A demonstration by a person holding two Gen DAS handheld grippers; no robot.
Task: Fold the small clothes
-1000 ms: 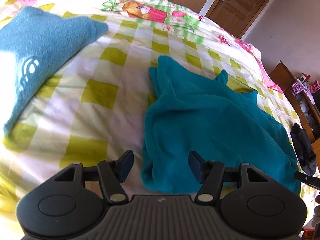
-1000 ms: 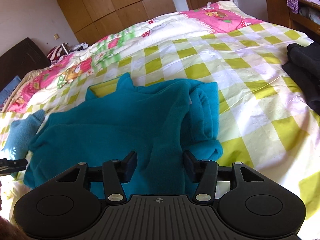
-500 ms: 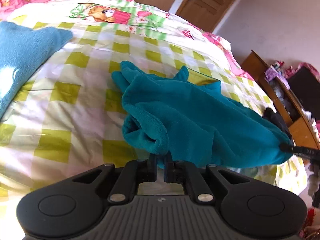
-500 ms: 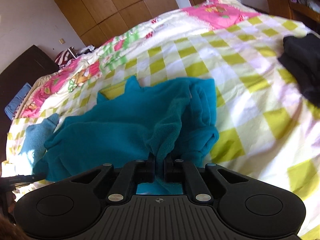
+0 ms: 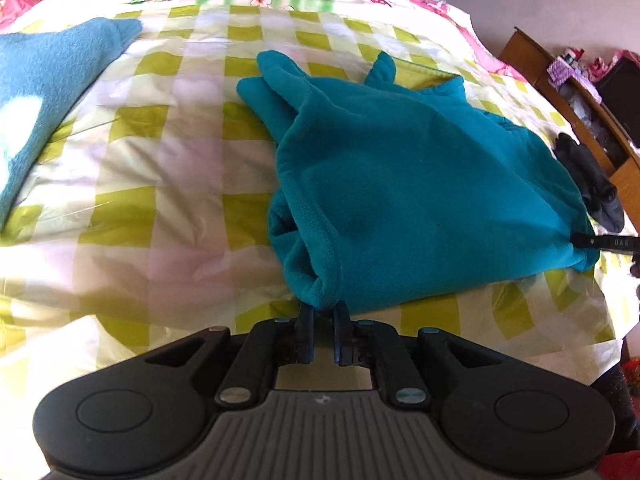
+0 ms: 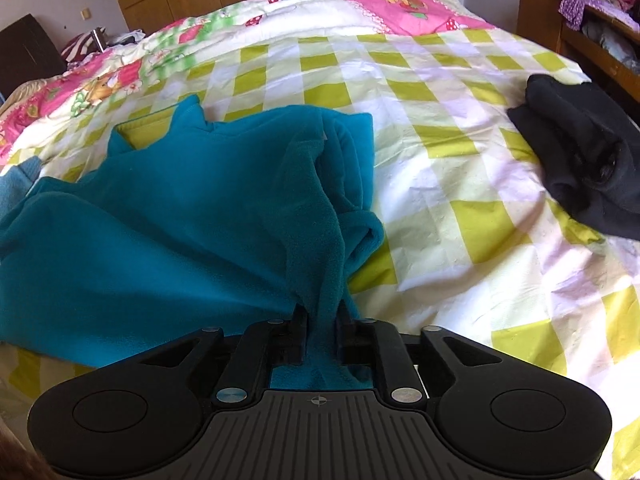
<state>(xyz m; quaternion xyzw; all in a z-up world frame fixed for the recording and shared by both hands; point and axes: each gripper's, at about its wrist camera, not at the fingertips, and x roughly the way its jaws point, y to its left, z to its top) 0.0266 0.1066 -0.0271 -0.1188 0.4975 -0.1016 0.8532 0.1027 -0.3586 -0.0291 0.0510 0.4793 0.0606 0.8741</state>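
A teal fleece garment (image 5: 400,184) lies on the checked bedspread (image 5: 160,184), its near edge lifted. My left gripper (image 5: 324,312) is shut on its near left corner. My right gripper (image 6: 322,320) is shut on a bunched fold of the same garment (image 6: 180,216) at its near right edge. In the left wrist view the right gripper's tip (image 5: 604,242) shows at the garment's far right corner, pulling the edge taut between both grippers. The garment's underside is hidden.
A lighter blue fleece piece (image 5: 44,76) lies at the left of the bed. A black garment (image 6: 580,160) lies at the right edge. A wooden shelf unit (image 6: 580,28) stands to the right, wardrobes and a door at the back.
Both grippers were open a second ago and have shut on the teal garment's near edge. They have since lifted it and drawn it taut toward me.
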